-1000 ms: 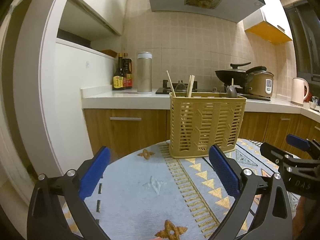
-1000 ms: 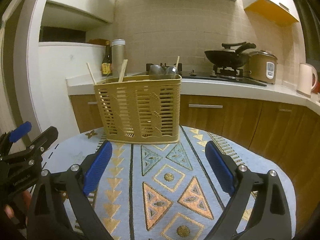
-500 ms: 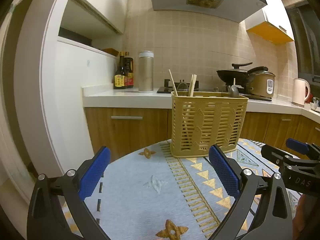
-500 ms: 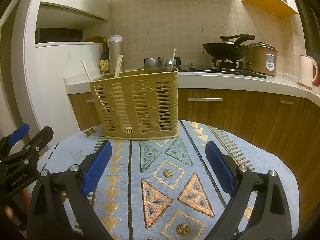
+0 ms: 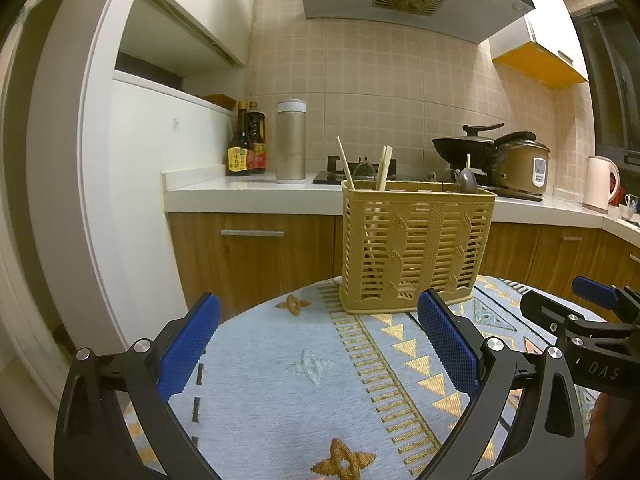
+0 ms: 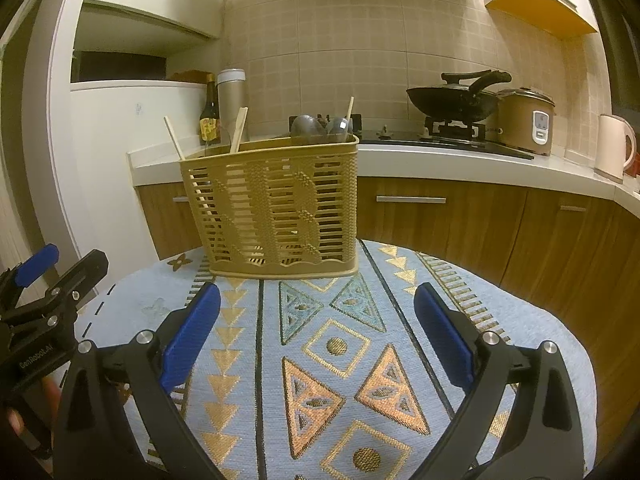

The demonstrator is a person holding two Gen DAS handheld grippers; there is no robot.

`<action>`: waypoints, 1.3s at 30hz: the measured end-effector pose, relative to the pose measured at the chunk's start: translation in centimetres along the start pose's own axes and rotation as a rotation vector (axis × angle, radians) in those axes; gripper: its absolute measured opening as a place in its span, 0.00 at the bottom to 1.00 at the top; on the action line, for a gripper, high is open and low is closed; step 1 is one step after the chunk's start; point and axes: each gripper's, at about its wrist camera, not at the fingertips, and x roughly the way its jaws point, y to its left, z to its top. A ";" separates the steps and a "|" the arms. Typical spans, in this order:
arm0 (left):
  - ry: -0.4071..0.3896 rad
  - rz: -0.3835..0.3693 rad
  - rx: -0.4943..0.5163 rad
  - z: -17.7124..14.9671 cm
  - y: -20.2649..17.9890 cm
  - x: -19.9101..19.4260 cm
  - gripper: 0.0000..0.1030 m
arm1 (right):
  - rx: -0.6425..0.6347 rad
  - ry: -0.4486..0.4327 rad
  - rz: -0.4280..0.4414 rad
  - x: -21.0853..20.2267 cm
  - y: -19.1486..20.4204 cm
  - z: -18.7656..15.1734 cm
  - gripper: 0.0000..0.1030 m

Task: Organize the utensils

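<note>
**Both grippers hanging empty over the table, basket holding the utensils**

The left gripper (image 5: 318,338) is hovering over the near part of a round table (image 5: 280,392) covered in a pale blue patterned cloth, its blue-padded fingers (image 5: 188,344) spread wide and gripping nothing. The right gripper (image 6: 316,330) is hanging beside it over the same cloth, its fingers (image 6: 442,338) likewise released and empty. Each one is showing at the edge of the other's view, and a bit of a hand is peeking in at the lower left corner of the right wrist view.

A tan slotted utensil basket (image 5: 414,246) is standing upright on the table's far edge, ahead of both grippers and apart from them. Wooden chopsticks (image 5: 383,168) are leaning out of its left end, and spoons (image 6: 316,126) are poking their bowls up at its right end, with one more thin stick rising beside them. Whether the basket is divided inside cannot be told.

Behind the table a white kitchen counter (image 5: 248,194) is running over wooden cabinets. On it are standing two dark sauce bottles (image 5: 246,142) and a steel canister (image 5: 291,140) toward its left end, a lidded black wok (image 6: 456,98) on the stove, a rice cooker (image 6: 530,120) just beside the wok, and a pale kettle (image 6: 614,146) toward the right end.
</note>
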 end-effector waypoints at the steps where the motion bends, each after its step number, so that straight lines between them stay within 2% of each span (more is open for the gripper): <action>1: 0.000 0.000 -0.002 0.0 0.0 0.0 0.93 | 0.001 0.000 -0.001 0.0 0.0 0.0 0.90; 12: -0.018 -0.002 0.007 -0.1 -0.2 -0.3 0.93 | 0.023 -0.034 -0.021 -0.8 -0.6 0.2 0.91; 29: -0.018 -0.002 0.008 -0.1 -0.3 -0.4 0.93 | -0.039 -0.038 -0.030 -0.7 0.5 -0.1 0.91; 39: -0.015 -0.004 0.012 -0.1 -0.4 -0.3 0.93 | -0.021 -0.032 -0.028 -0.8 0.3 0.0 0.91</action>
